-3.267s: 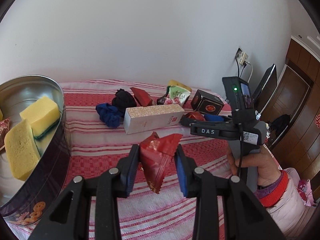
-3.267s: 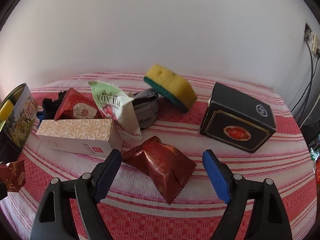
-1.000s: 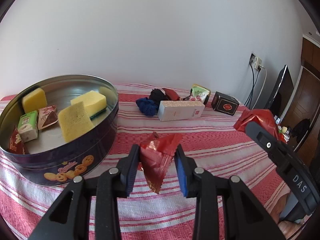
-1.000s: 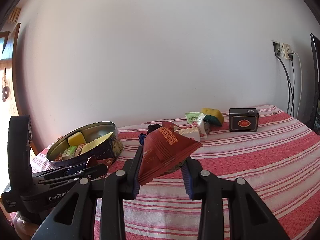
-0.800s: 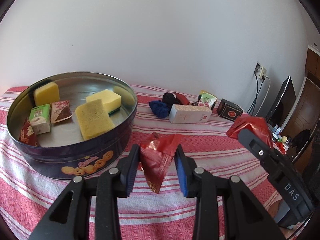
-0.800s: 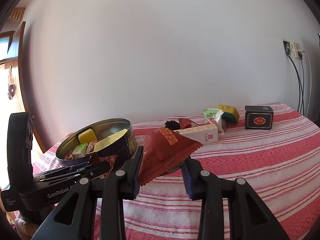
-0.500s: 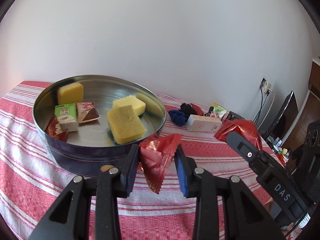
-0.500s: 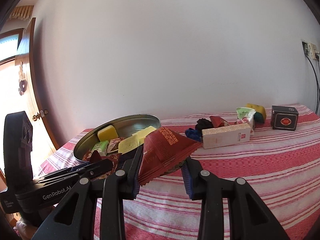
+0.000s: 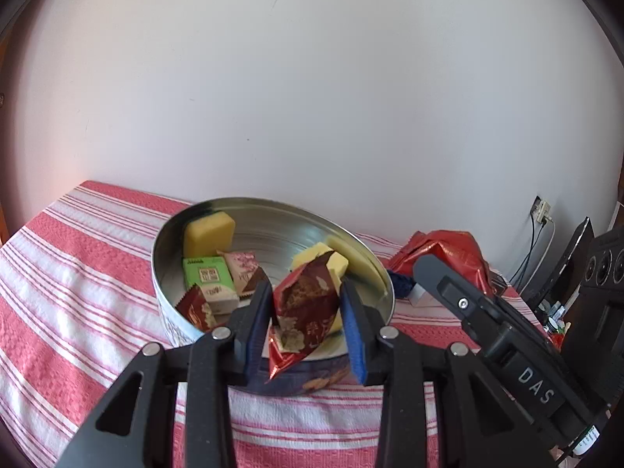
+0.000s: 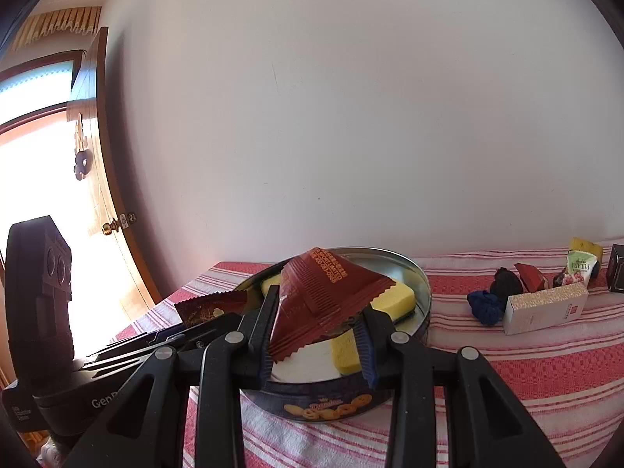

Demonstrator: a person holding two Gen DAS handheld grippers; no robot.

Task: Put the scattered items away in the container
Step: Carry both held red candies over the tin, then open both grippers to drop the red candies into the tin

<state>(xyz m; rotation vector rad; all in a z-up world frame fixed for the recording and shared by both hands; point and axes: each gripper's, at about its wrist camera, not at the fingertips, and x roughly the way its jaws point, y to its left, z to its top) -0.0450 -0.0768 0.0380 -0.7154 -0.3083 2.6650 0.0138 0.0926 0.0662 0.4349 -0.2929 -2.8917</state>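
Note:
A round blue cookie tin [image 9: 171, 325] [image 10: 421, 284] stands on the red striped cloth, holding yellow sponges [image 9: 208, 232] [image 10: 394, 296] and small snack packets [image 9: 204, 277]. My left gripper [image 9: 306, 325] is shut on a crumpled red foil packet [image 9: 308, 306] that hangs over the tin's near rim. My right gripper [image 10: 318, 337] is shut on a larger dark red packet [image 10: 327, 292] just above the tin's near side. Each view shows the other gripper and its packet beside it [image 9: 448, 251] [image 10: 212, 308].
To the right of the tin lie a white patterned box [image 10: 546, 308], a blue cloth ball [image 10: 485, 306], a black one [image 10: 507, 280], a red packet [image 10: 530, 275], a green-white pouch [image 10: 581, 267], a yellow sponge [image 10: 585, 245] and a black box [image 10: 616, 269]. A white wall runs behind the table.
Both grippers have carried their packets left and a little up, from the scattered items to the tin, which now sits right under the fingertips. Both grips stay the same.

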